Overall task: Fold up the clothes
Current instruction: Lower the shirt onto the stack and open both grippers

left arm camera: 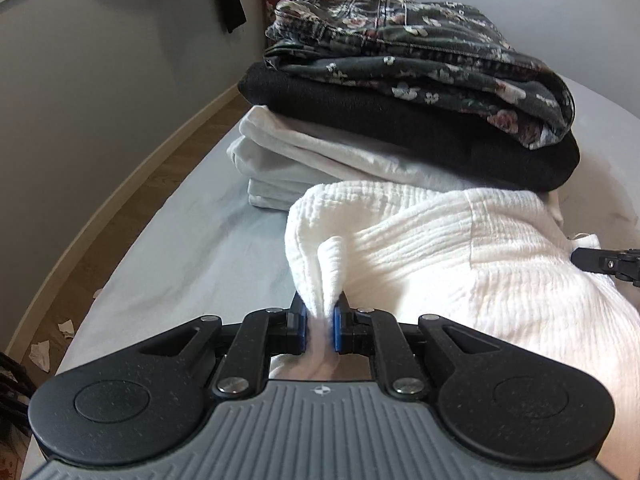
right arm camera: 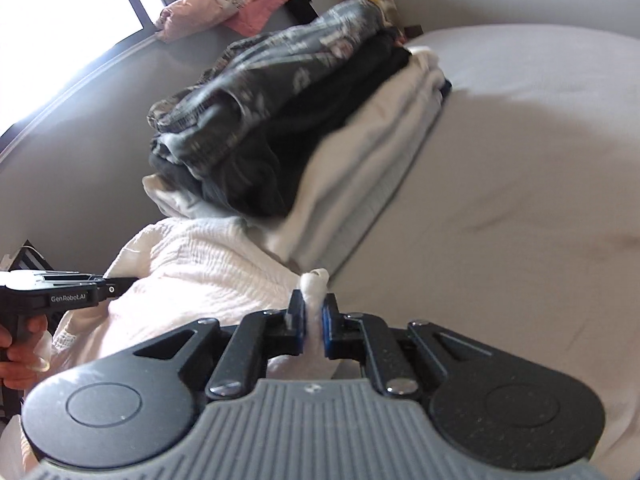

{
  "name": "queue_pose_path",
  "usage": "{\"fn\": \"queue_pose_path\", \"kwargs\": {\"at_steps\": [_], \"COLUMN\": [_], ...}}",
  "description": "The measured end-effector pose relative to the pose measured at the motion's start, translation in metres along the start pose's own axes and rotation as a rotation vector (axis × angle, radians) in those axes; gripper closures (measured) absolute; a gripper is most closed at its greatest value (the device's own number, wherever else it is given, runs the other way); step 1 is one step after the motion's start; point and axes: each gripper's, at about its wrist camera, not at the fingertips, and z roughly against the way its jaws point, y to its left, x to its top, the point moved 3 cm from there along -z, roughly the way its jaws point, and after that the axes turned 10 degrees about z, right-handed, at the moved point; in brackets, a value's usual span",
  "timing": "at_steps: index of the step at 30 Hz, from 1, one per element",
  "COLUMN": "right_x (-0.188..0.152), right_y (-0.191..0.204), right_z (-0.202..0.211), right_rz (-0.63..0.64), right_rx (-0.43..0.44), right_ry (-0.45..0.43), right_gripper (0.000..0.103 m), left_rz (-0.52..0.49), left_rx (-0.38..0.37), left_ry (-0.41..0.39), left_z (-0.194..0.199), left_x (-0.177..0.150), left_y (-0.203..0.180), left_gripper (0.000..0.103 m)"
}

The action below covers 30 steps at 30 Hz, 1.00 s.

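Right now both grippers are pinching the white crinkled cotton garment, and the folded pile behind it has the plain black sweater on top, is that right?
Not quite. Both the left gripper and right gripper do pinch the white crinkled cotton garment, but the dark floral-print garment tops the pile; the plain black sweater lies under it, as the left wrist view shows.

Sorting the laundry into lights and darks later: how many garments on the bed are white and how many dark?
White: 2, the textured garment and the folded white piece
Dark: 2, the floral piece and the black one
Total: 4
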Motion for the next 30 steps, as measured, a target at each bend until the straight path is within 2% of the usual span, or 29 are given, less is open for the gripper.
{"fn": "queue_pose_path", "kwargs": {"at_steps": [6, 9, 10, 11, 14, 17, 21, 25, 30], "right_x": [0.0, 0.01, 0.014, 0.018, 0.029, 0.036, 0.035, 0.015, -0.008], "right_y": [-0.001, 0.001, 0.002, 0.004, 0.012, 0.033, 0.068, 0.095, 0.094], "right_z": [-0.006, 0.008, 0.015, 0.022, 0.042, 0.047, 0.04, 0.035, 0.017], "right_rz": [-0.003, 0.013, 0.023, 0.039, 0.092, 0.142, 0.219, 0.313, 0.367], "right_rx": [-0.01, -0.027, -0.039, -0.054, -0.084, -0.039, 0.016, 0.054, 0.024], "right_ry": [0.016, -0.005, -0.022, -0.041, -0.089, -0.103, -0.099, -0.06, 0.016], "right_gripper": [0.091, 0.079, 0.067, 0.065, 0.065, 0.066, 0.066, 0.066, 0.067], "left_rz": [-0.014, -0.036, -0.041, -0.044, -0.054, -0.041, -0.035, -0.11, -0.162], "left_rx": [0.021, 0.044, 0.046, 0.047, 0.045, 0.014, -0.055, -0.134, -0.103], "left_ry": [0.012, -0.021, -0.036, -0.053, -0.118, -0.183, -0.129, -0.075, -0.019], "left_z": [-0.001, 0.015, 0.022, 0.03, 0.055, 0.073, 0.066, 0.059, 0.042], "left_x": [0.002, 0.006, 0.007, 0.009, 0.019, 0.031, 0.035, 0.001, -0.032], "left_y": [-0.003, -0.003, -0.002, -0.001, 0.0, -0.005, -0.028, -0.054, -0.068], "left_gripper": [0.087, 0.079, 0.075, 0.072, 0.069, 0.069, 0.069, 0.069, 0.069]}}
